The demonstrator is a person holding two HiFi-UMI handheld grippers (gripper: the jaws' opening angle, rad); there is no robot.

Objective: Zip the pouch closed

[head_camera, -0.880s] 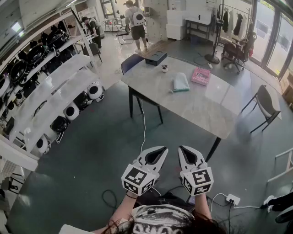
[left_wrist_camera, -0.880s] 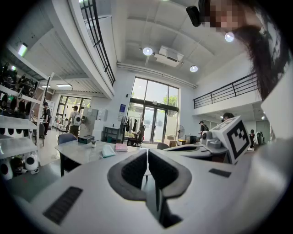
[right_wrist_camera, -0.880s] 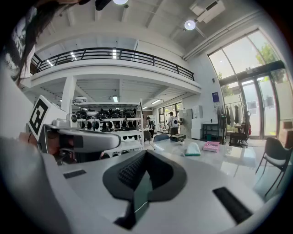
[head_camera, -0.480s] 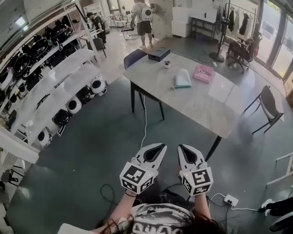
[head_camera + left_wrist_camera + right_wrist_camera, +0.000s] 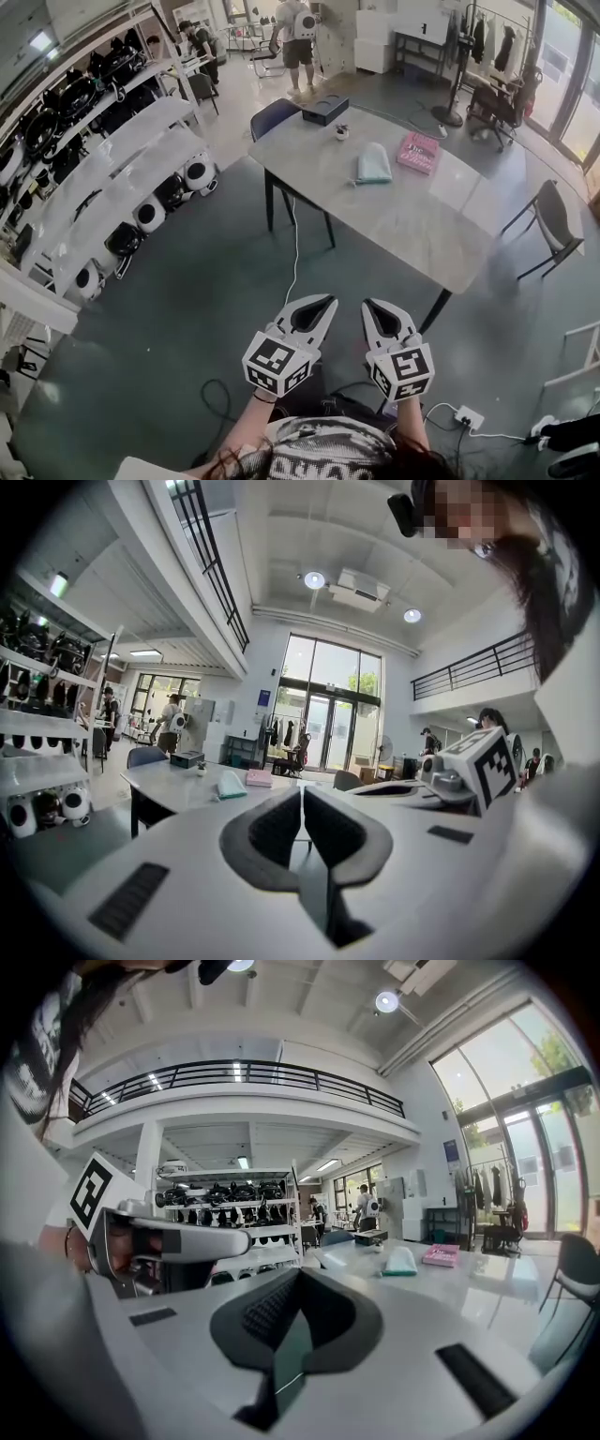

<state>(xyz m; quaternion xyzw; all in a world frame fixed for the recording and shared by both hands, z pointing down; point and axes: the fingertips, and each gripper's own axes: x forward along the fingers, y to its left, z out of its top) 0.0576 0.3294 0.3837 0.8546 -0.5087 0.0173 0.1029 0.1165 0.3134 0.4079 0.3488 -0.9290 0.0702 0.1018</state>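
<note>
- The left tongs (image 5: 325, 302) and right tongs (image 5: 368, 306), low in the middle, are both closed and hold nothing.
- The pouch (image 5: 373, 164), likely the pale green one, lies well away on the table (image 5: 422, 225), upper middle.
- Walk close first, then open the tongs.

White left tool (image 5: 323, 306), right tool (image 5: 371, 307); black-and-white marker cubes (image 5: 278, 364); dark ribbed pads (image 5: 272, 832).

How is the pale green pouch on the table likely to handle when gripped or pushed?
The pouch looks soft and rounded, lying flat, so it is probably floppy and light, sagging from a single grip. The table top is glossy, so a push would likely slide it rather than tip it.
</note>
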